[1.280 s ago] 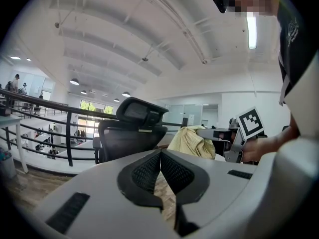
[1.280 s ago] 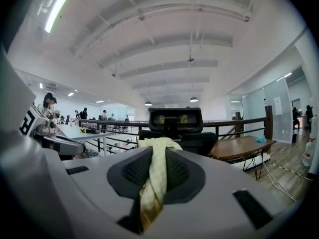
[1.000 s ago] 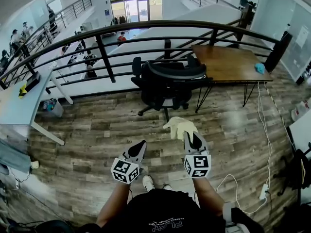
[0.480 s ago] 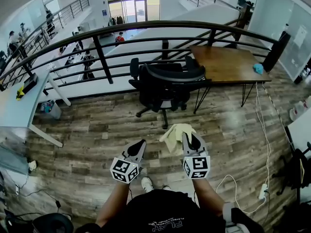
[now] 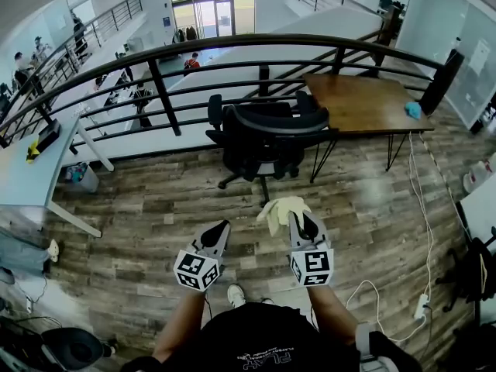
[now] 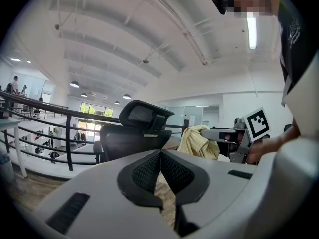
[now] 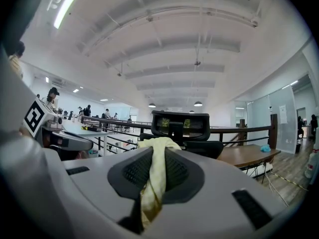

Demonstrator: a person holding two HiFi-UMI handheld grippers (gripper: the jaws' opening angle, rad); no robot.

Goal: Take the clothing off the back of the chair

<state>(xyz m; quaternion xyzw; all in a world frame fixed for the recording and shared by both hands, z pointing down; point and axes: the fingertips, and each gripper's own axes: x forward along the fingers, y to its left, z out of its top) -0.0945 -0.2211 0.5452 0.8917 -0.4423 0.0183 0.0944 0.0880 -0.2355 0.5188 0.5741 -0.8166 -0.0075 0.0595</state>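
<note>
A pale yellow garment (image 5: 280,210) hangs bunched from my right gripper (image 5: 298,217), clear of the black office chair (image 5: 267,134) that stands ahead by the railing. In the right gripper view the garment (image 7: 157,166) runs down between the pads of the right gripper (image 7: 155,151). Its jaws are closing on the fabric and pinch it. The chair's back and headrest (image 7: 182,126) are bare. My left gripper (image 5: 219,229) is beside it, level and shut with nothing in it (image 6: 160,156). From there the garment (image 6: 199,142) shows to the right.
A dark curved railing (image 5: 232,49) runs behind the chair. A wooden desk (image 5: 364,99) with a blue rag (image 5: 414,109) stands at the right, a white table (image 5: 31,161) at the left. Cables (image 5: 422,231) trail over the plank floor at the right.
The garment has bunched a little closer to the right gripper's tip. The left gripper has drifted slightly to the left. The chair stays where it was.
</note>
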